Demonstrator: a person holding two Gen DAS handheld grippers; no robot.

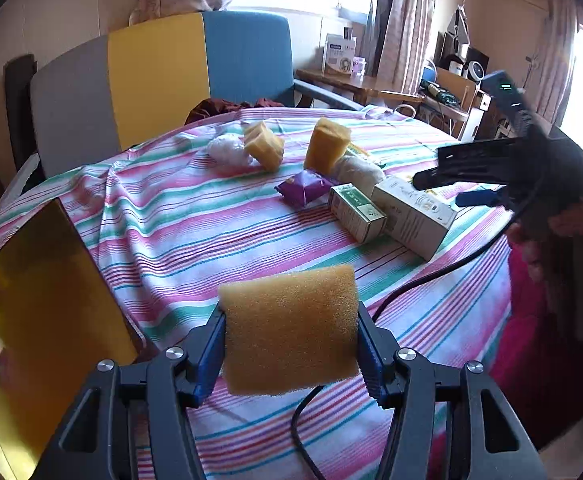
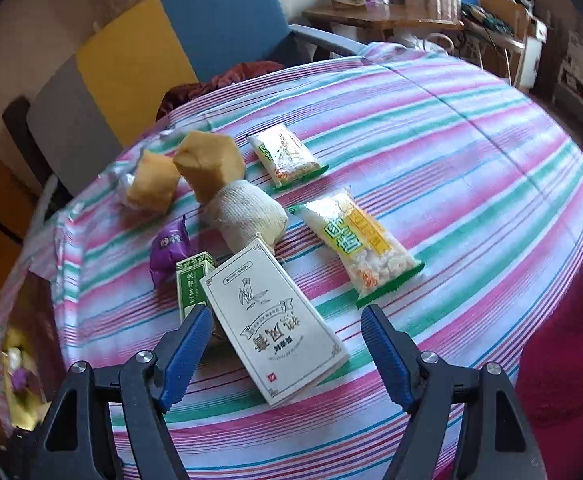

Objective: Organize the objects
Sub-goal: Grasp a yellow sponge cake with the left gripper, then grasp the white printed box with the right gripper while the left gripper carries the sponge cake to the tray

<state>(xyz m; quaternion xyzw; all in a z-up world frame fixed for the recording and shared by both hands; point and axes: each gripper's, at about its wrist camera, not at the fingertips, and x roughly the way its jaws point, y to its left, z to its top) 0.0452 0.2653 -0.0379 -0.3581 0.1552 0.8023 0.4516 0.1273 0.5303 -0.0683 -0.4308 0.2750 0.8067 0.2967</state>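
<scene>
My left gripper point(image 1: 290, 350) is shut on a yellow sponge point(image 1: 289, 330), held above the striped tablecloth point(image 1: 195, 240). On the cloth further off lie two more yellow sponges point(image 1: 263, 146) point(image 1: 326, 145), a purple packet point(image 1: 303, 188), a green box point(image 1: 356, 212) and a white box point(image 1: 411, 212). My right gripper point(image 2: 285, 332) stands open over the near end of the white box point(image 2: 277, 320), pads apart from it. In the left wrist view the right gripper point(image 1: 443, 188) hovers over that same box. Beside it lie the green box point(image 2: 193, 284), a white knit roll point(image 2: 247, 216) and two snack bags point(image 2: 285, 156) point(image 2: 361, 244).
A yellow box point(image 1: 47, 300) with small items inside stands open at the table's left edge. A black cable point(image 1: 431, 280) trails across the cloth. A grey, yellow and blue chair point(image 1: 163, 76) stands behind the table. A person's hand point(image 1: 571, 224) holds the right gripper.
</scene>
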